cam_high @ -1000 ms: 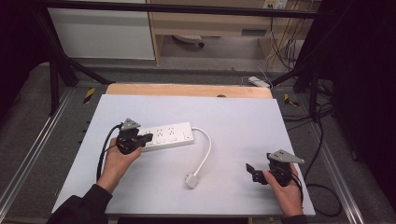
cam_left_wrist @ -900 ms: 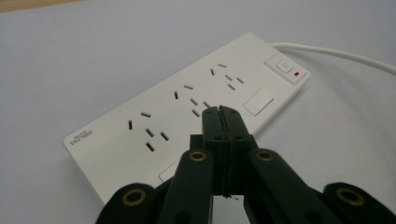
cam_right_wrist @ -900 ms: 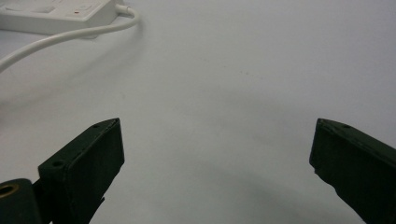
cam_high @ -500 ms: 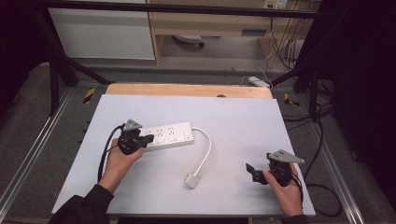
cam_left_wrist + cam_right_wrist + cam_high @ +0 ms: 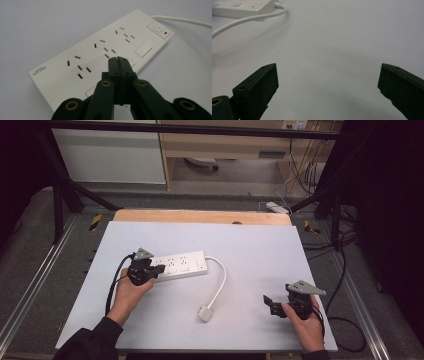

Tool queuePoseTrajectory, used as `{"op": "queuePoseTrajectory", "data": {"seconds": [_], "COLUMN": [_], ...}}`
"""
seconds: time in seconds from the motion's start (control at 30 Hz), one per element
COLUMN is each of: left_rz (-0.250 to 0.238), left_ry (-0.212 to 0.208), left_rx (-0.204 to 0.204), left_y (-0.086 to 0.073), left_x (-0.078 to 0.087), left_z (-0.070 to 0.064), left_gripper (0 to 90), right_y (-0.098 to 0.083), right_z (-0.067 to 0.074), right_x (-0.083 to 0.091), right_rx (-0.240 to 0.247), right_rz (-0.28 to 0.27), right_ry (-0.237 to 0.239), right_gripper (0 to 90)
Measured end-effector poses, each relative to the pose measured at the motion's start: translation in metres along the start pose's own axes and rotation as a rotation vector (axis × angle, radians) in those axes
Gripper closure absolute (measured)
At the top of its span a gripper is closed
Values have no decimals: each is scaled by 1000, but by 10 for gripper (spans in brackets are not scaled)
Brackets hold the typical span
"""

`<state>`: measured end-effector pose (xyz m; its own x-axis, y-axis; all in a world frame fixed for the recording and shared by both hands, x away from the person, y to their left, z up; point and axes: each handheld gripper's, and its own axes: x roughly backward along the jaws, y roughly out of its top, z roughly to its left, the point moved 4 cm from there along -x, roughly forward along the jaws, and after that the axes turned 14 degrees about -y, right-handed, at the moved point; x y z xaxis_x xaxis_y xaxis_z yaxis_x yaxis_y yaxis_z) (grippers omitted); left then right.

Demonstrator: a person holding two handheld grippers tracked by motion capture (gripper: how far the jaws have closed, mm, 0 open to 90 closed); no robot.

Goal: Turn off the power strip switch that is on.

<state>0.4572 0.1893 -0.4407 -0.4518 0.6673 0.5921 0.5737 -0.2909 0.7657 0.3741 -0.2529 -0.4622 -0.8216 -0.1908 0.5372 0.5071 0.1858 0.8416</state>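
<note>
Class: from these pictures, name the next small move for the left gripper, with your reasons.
Probably press down: the left gripper, jaws shut, hovers over the white plastic power strip, and its red switch light seems unlit. The right gripper waits open.

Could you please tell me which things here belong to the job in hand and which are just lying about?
In play:
power strip
its white cable and plug
left gripper, shut, over the strip
right gripper, open

Lying about:
second power strip on the floor
loose floor cables
</note>
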Motion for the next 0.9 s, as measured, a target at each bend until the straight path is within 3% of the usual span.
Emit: {"op": "queuePoseTrajectory", "data": {"seconds": [0.9], "left_rz": [7], "left_ry": [3], "left_rx": [1], "left_y": [-6], "left_x": [-6], "left_z": [6], "left_gripper": [900], "right_y": [0], "right_z": [0], "right_x": [0], "right_rx": [3], "right_rz": [0], "right_ry": [2], "right_gripper": [36]}}
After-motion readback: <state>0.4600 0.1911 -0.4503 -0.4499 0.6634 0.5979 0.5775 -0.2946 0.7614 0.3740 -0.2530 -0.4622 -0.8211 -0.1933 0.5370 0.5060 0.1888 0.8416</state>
